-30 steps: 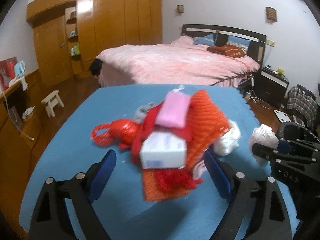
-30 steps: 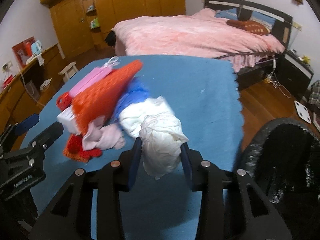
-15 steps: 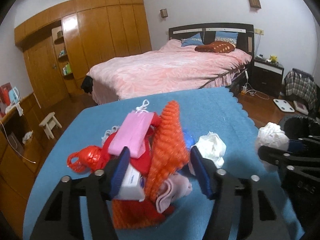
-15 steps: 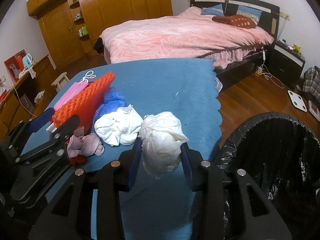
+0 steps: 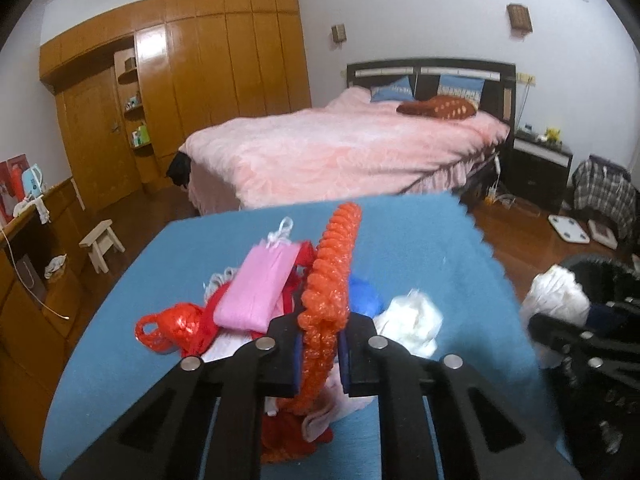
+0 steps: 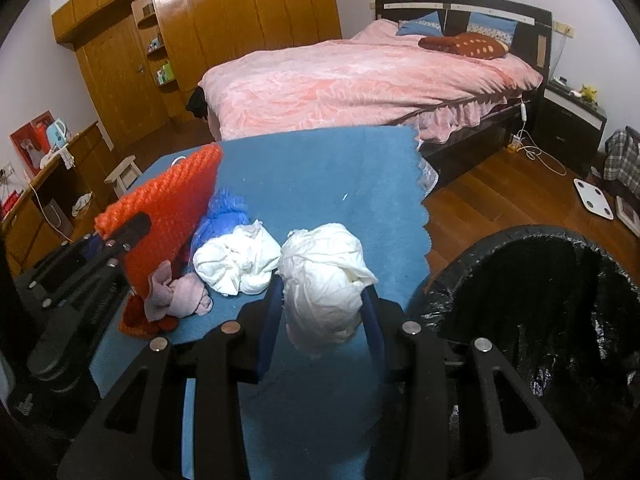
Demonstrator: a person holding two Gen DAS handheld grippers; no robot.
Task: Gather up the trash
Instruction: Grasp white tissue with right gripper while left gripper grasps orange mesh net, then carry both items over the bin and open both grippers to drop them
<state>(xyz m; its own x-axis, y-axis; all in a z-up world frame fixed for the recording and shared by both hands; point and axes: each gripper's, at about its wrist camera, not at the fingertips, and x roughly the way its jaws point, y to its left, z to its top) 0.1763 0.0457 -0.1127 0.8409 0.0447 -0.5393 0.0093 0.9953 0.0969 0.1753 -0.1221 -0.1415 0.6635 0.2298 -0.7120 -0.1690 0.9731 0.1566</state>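
Observation:
My left gripper (image 5: 320, 354) is shut on an orange bubble-wrap sheet (image 5: 328, 280) that stands on edge in a trash pile on the blue table (image 5: 420, 248); it also shows in the right wrist view (image 6: 168, 216). The pile holds a pink packet (image 5: 260, 288), a red plastic bag (image 5: 172, 326), a blue bag (image 6: 220, 216), a white wad (image 6: 236, 260) and a pink cloth (image 6: 180, 296). My right gripper (image 6: 322, 312) is shut on a white crumpled bag (image 6: 324, 276), held above the table's right edge beside the black-lined trash bin (image 6: 540, 300).
A pink bed (image 5: 352, 152) stands behind the table. A wooden wardrobe (image 5: 180, 80) lines the back wall, a small stool (image 5: 102, 244) and a desk stand at left. A nightstand (image 5: 540, 168), a scale (image 5: 568, 228) and cables lie on the wooden floor at right.
My left gripper closed from wide open onto the orange bubble wrap, tipping it upright. My right gripper moved right toward the bin, still holding the white bag.

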